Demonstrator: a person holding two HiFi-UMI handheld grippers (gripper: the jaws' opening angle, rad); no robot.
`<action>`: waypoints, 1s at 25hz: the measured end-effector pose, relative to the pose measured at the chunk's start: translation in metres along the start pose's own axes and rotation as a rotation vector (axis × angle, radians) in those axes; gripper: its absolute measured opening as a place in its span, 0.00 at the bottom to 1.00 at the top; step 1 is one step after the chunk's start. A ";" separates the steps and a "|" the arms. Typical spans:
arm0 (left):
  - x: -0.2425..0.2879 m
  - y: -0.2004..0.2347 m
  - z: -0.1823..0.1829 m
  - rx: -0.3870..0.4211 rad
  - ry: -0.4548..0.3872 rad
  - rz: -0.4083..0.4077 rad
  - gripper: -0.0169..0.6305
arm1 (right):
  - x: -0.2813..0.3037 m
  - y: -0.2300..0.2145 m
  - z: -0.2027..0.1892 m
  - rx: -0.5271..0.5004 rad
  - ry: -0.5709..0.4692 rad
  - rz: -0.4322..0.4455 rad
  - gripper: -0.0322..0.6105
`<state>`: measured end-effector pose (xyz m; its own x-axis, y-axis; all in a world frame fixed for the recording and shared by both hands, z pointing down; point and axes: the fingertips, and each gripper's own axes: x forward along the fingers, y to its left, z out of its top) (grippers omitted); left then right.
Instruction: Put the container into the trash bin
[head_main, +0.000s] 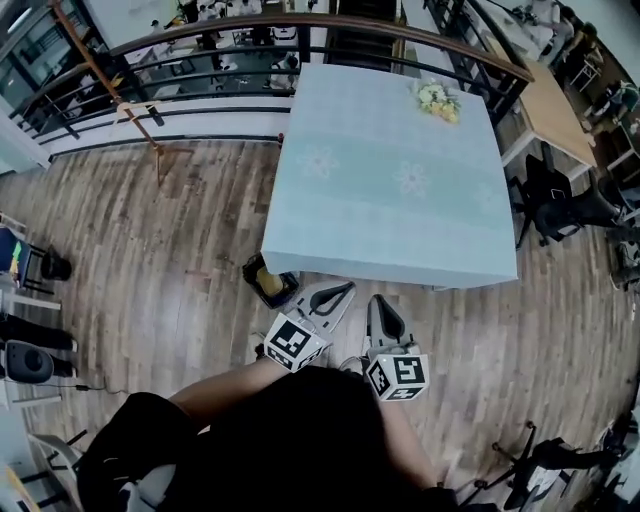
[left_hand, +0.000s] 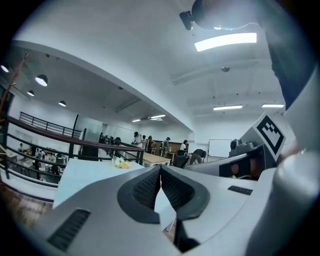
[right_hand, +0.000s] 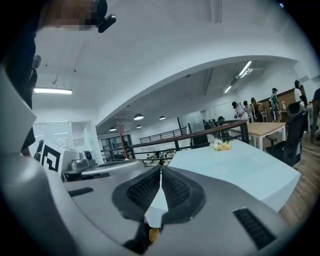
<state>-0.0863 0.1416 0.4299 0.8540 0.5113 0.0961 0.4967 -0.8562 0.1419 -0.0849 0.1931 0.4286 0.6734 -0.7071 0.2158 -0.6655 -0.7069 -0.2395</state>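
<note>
A square, pale blue worktop (head_main: 390, 190) stands on a wood-plank floor (head_main: 160, 250). A small bunch of yellow and white flowers (head_main: 438, 100) lies near its far right corner. On the floor, just beside the worktop's near left corner, stands a small black trash bin (head_main: 272, 283).

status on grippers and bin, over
Left gripper, right gripper shut, empty. Bin beside table, something yellow inside. Nothing in the way.

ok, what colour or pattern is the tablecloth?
The tablecloth is pale blue-green with faint flower motifs. It shows best in the head view.
</note>
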 end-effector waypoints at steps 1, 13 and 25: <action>0.014 -0.016 0.004 0.000 -0.009 -0.004 0.05 | -0.011 -0.016 0.006 -0.006 -0.012 -0.006 0.11; 0.088 -0.115 0.022 -0.020 -0.050 0.064 0.05 | -0.073 -0.117 0.025 -0.005 -0.067 -0.044 0.11; 0.083 -0.106 0.022 0.024 -0.064 0.155 0.05 | -0.072 -0.113 0.026 -0.111 -0.053 -0.078 0.11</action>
<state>-0.0643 0.2729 0.4011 0.9285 0.3676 0.0516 0.3608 -0.9265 0.1071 -0.0501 0.3239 0.4158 0.7389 -0.6497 0.1789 -0.6397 -0.7597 -0.1170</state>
